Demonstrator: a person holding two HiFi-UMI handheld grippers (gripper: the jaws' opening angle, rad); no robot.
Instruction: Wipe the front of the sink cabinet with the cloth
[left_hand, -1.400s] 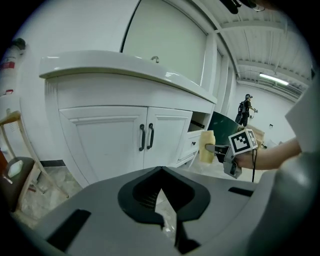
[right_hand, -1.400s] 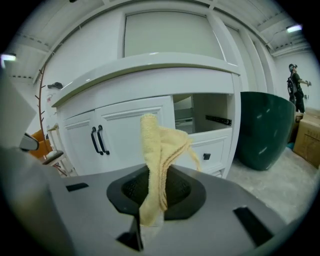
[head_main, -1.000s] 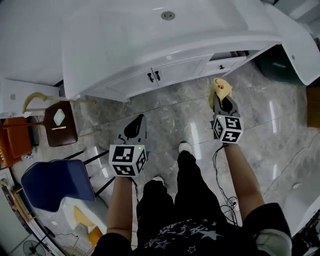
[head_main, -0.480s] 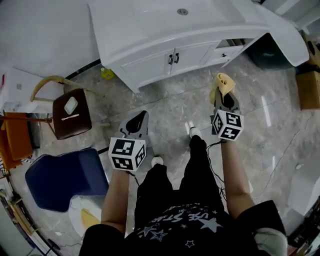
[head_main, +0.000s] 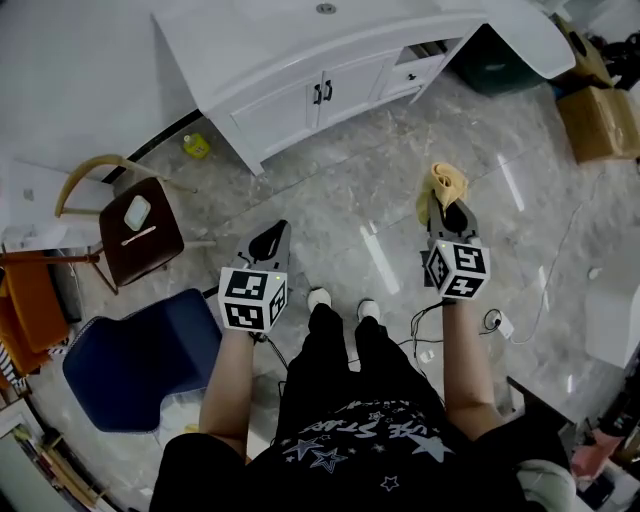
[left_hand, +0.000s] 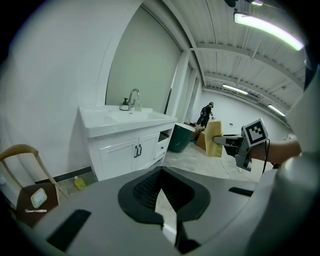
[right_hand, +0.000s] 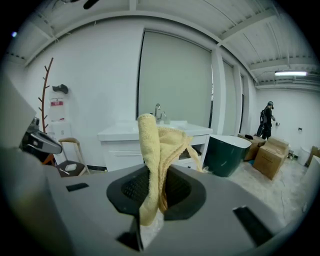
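The white sink cabinet (head_main: 300, 95) stands at the top of the head view, a stretch of marble floor away from both grippers; its two doors carry black handles (head_main: 322, 92). My right gripper (head_main: 446, 212) is shut on a yellow cloth (head_main: 445, 185) that sticks up out of its jaws. In the right gripper view the cloth (right_hand: 156, 145) hangs in front of the cabinet (right_hand: 122, 152). My left gripper (head_main: 272, 240) is held level at the left, shut, with nothing in it. The left gripper view shows the cabinet (left_hand: 125, 150) ahead and the right gripper (left_hand: 224, 141) with the cloth (left_hand: 214, 137).
A wooden chair with a brown seat (head_main: 140, 235) and a blue chair (head_main: 135, 355) stand at my left. A yellow bottle (head_main: 196, 146) sits by the cabinet's left corner. A dark green bin (head_main: 500, 65) and cardboard boxes (head_main: 600, 120) are at the right. A cable (head_main: 490, 322) lies on the floor.
The cabinet has slid up and away in the head view as the person stepped back from it. Both grippers keep the same pose, the cloth still in the right one.
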